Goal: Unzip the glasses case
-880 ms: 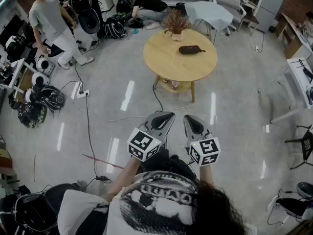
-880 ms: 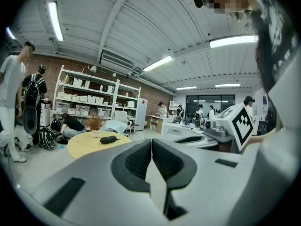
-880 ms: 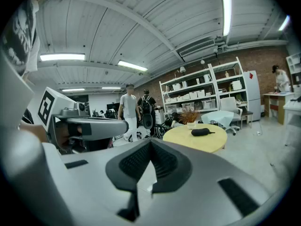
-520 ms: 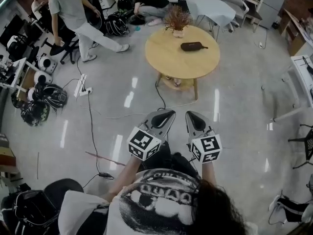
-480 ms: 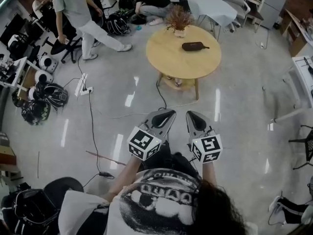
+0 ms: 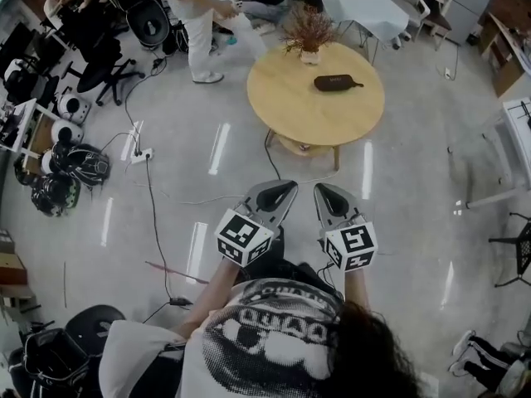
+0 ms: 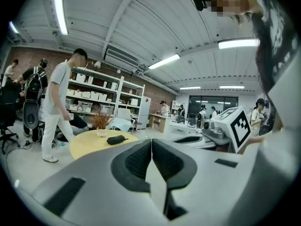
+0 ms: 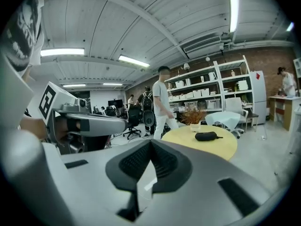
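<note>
The left gripper (image 7: 151, 141) has its 2 jaws pressed together with nothing between them, and the right gripper (image 8: 150, 143) is closed and empty in the same way; both are held side by side in front of the person, well apart from the round wooden table (image 6: 286, 98). The dark glasses case (image 6: 336, 82) lies flat on that table's far half, closed, its contents hidden. Near it at the table's far edge, a small pale pot (image 6: 310, 56) holds a bunch of dried brown plants (image 6: 308, 28). A person in white (image 6: 199, 15) stands beyond the table
</note>
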Motion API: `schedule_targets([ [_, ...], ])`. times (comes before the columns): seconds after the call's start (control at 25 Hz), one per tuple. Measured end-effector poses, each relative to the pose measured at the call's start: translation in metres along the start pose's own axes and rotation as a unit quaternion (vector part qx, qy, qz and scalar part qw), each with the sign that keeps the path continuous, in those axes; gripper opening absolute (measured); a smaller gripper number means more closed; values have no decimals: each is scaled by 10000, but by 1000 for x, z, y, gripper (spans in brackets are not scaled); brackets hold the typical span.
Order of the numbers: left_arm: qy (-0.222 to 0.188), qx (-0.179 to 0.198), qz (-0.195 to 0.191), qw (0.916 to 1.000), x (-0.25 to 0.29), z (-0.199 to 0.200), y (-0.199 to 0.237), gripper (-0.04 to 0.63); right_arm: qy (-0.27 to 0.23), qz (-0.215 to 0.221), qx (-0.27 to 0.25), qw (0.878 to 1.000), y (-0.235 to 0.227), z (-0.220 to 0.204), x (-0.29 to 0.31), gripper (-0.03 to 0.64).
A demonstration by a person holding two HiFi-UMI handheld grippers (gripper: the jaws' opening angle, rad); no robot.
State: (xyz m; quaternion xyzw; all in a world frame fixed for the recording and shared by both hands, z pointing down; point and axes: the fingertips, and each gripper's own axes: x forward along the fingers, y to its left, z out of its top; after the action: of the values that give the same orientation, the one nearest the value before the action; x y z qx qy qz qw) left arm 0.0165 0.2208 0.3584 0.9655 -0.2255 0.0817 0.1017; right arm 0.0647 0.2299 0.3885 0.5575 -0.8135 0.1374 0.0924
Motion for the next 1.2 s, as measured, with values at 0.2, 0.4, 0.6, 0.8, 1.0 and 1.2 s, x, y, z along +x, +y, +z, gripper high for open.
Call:
schedule_targets([
  [0.2, 47, 247, -254, 9994, 33, 21, 76, 14, -76, -185, 310, 9993, -25, 28, 76, 0],
  [0.4, -14, 176, -434, 9989, 54, 46, 147, 14, -183, -357, 727, 9965, -42, 57, 135, 0],
  [0.6, 47, 159, -600, 9981, 66, 50, 197, 14, -48, -599, 663, 9960, -53, 66, 177, 0],
  [0.8, 73, 189, -735, 9971, 69, 53, 233, 14, 0, -638, 713, 9954, -47, 68, 213, 0],
  [1.0, 66, 68, -727, 9973, 72, 47, 255, 14, 75, -553, 685, 9961, -43, 65, 236, 0],
  [1.2, 140, 39, -857, 9962, 90, 44, 259, 14, 139, -718, 717, 9947, -61, 62, 238, 0],
])
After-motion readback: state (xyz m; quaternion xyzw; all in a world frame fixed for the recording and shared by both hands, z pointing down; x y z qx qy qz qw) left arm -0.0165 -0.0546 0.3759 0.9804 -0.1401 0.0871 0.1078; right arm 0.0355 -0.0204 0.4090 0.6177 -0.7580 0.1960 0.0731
